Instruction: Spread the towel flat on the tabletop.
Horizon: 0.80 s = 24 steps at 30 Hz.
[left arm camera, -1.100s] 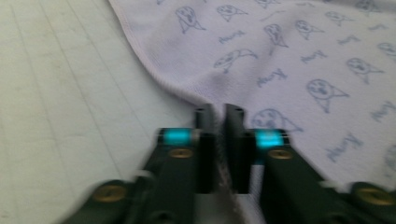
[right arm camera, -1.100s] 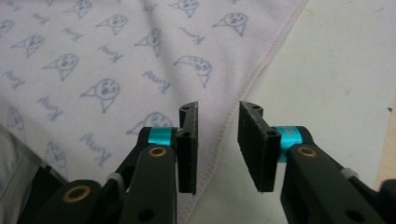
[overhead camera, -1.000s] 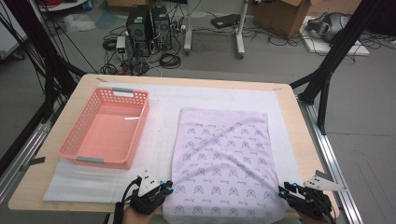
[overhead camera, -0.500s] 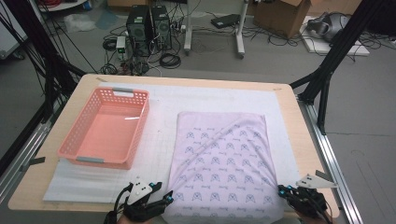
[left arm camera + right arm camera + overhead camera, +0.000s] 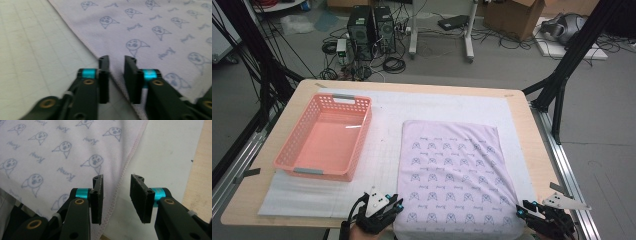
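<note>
Basket (image 5: 328, 140), pink and perforated, sits on the left part of the desk (image 5: 522, 107), on a white mat (image 5: 387, 150) that covers most of the top. Just right of it, well apart from its wall, a lilac towel (image 5: 454, 170) printed with small blue faces lies flat, its near edge hanging over the front of the desk.

At the towel's near left corner is the left claw (image 5: 384, 212), held in a hand at the bottom of the high view. In the left gripper view its jaws have just been closing and now stand with a narrow gap, straddling the towel's hem (image 5: 85, 43); the pads do not press on the cloth, which lies flat beneath them.

At the near right corner is the right claw (image 5: 532, 215). In the right gripper view its jaws have just been opening and stand clearly apart, the stitched edge (image 5: 130, 160) running between them: one jaw over the towel, the other over the mat. Nothing is gripped. Bare wood shows at the far right.
</note>
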Available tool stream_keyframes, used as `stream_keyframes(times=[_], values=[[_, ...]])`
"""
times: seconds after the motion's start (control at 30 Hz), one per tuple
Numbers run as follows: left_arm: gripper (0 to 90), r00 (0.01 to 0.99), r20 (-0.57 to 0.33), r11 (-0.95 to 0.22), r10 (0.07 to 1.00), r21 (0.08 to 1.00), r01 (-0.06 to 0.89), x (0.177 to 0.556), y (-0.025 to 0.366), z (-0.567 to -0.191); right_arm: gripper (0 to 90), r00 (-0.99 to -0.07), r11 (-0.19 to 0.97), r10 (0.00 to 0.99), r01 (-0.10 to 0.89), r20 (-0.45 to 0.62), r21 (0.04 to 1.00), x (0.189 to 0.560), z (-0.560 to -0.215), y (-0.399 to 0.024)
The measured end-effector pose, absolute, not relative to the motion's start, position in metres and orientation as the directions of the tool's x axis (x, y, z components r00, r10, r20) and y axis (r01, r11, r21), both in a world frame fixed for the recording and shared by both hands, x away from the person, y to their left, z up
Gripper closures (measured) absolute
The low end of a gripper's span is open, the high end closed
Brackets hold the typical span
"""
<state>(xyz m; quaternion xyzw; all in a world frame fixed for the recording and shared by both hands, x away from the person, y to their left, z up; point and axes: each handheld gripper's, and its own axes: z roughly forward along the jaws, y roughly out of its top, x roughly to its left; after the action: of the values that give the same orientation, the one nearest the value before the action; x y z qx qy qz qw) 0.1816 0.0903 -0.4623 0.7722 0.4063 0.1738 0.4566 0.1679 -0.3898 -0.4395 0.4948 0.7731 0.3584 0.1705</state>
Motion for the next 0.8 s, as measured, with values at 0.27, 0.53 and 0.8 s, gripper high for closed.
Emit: stream_keyframes(times=[0.27, 0.53, 0.8], values=[[88.6, 0.584, -0.127, -0.246, 0.802, 0.820, 0.517, 0.177, 0.114, -0.456, 61.9, -0.426, 0.205, 0.896, 0.643, 0.123, 0.738, 0.172, -0.439, -0.390], [60.1, 0.593, -0.195, -0.175, 0.781, 0.844, 0.507, 0.176, 0.128, -0.454, 59.2, -0.408, 0.177, 0.903, 0.636, 0.133, 0.751, 0.192, -0.437, -0.382], [43.6, 0.584, -0.211, -0.110, 0.784, 0.878, 0.465, 0.205, 0.132, -0.447, 69.3, -0.403, 0.172, 0.902, 0.662, 0.153, 0.729, 0.220, -0.446, -0.379]])
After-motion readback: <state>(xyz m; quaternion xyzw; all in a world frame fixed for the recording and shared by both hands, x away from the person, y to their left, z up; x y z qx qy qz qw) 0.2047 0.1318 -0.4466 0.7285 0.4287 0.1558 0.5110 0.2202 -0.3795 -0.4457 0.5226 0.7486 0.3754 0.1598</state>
